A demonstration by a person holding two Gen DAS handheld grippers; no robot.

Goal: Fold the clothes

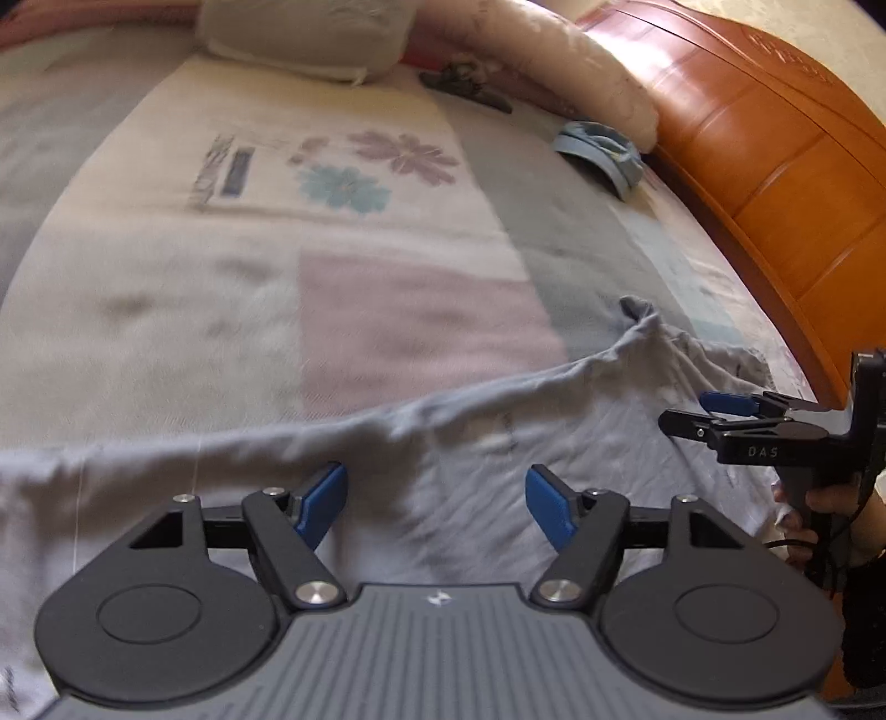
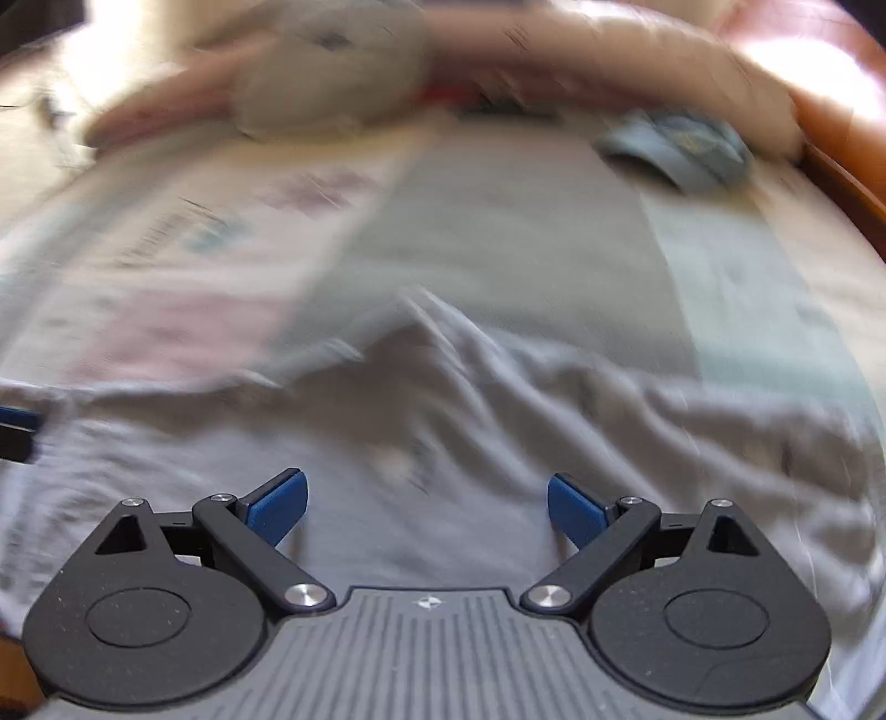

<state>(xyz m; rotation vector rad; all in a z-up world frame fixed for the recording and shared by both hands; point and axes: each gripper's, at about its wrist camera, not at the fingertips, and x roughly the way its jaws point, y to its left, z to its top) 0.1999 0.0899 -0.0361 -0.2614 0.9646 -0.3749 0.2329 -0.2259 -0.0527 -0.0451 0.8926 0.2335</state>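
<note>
Left gripper (image 1: 436, 501) nearest in left wrist view — blue pads (image 1: 324, 501) spread wide, nothing between them, hovering over grey garment (image 1: 487, 443). Garment lying rumpled across near part of bed, upper edge raised in a long ridge running left to right, one bunched corner poking up toward far right. Small dark mark near garment's middle, too blurred to read.

Right gripper (image 2: 426, 507) in right wrist view likewise wide apart, blue pads (image 2: 277, 507) empty, grey cloth below w/ creases fanning out. View heavily motion-blurred. Seen also from left wrist cam at right edge (image 1: 686, 412), side-on, held by a hand (image 1: 814, 509) w/ dark sleeve, fingertips over garment's right part; contact w/ cloth — can't tell.

Bedsheet (image 1: 343, 288) patchwork: cream, pink and grey panels, printed flowers (image 1: 376, 166) in purple and teal. Beyond, a pale pillow (image 1: 310, 33) at far end, long pinkish bolster (image 1: 565, 72) along orange wooden headboard (image 1: 764, 144). Blue cap (image 1: 603, 152) just beside bolster, well apart from garment. Dark small item (image 1: 465, 86) near pillow, unidentifiable.
</note>
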